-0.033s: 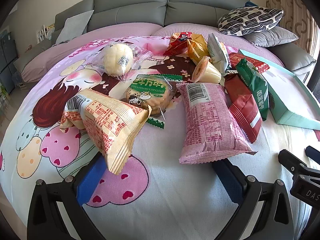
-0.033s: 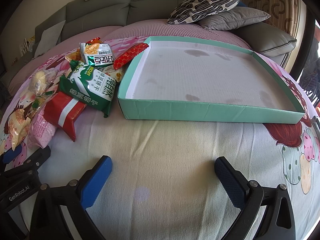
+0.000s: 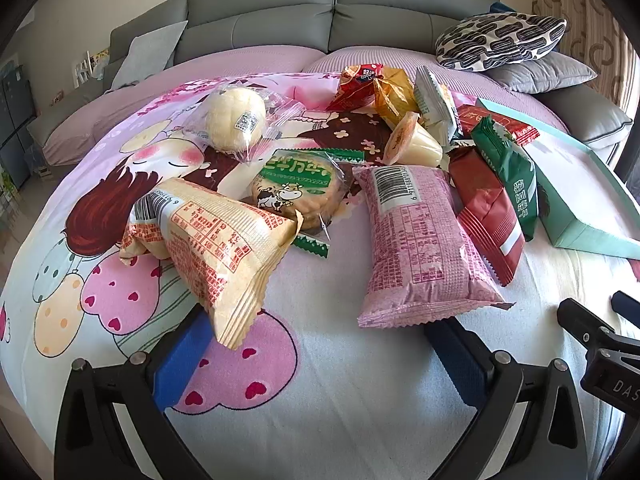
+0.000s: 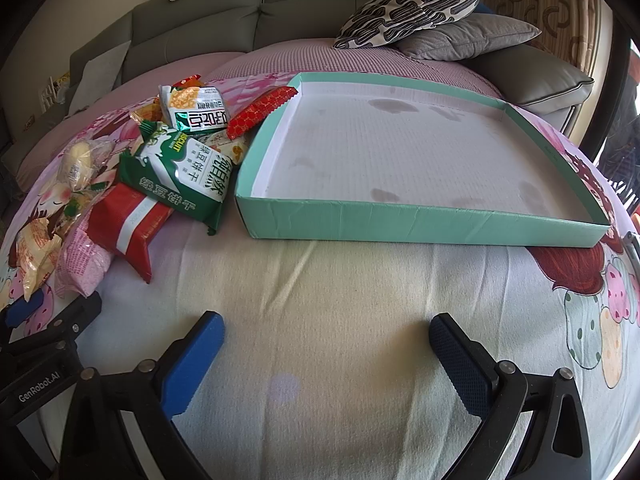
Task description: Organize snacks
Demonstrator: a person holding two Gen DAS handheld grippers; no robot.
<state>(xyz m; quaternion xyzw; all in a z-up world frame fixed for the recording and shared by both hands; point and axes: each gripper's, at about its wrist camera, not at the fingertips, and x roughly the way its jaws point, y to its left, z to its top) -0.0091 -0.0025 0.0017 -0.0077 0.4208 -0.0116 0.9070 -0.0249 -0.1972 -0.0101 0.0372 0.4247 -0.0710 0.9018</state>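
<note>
Stock on the bed, nothing yet sorted.

- Left tongs [image 3: 316,352]: spread wide, holding nothing, low over the sheet just near of the pile.
- Right tongs [image 4: 326,356]: likewise wide and empty, over bare sheet near of the tray.
- Teal tray [image 4: 420,226]: empty, right of the pile, far of my right tongs.
- Pink packet [image 3: 416,240]: nearest the left tongs, barcode up, lying lengthwise away from me.
- Cream packet [image 3: 216,248]: left of it, one crimped end over my left finger.
- Red packet [image 3: 486,208] and green biscuit packet [image 4: 180,172]: leaning together against the tray's left wall.
- Wrapped bun [image 3: 236,118] and round biscuit pack [image 3: 298,188]: farther back.

Step in hand, as I judge it: take the pink packet first. Close across its narrow width, gently, since puffed bags slip and crush; lift clear before swinging right to the tray.
</note>
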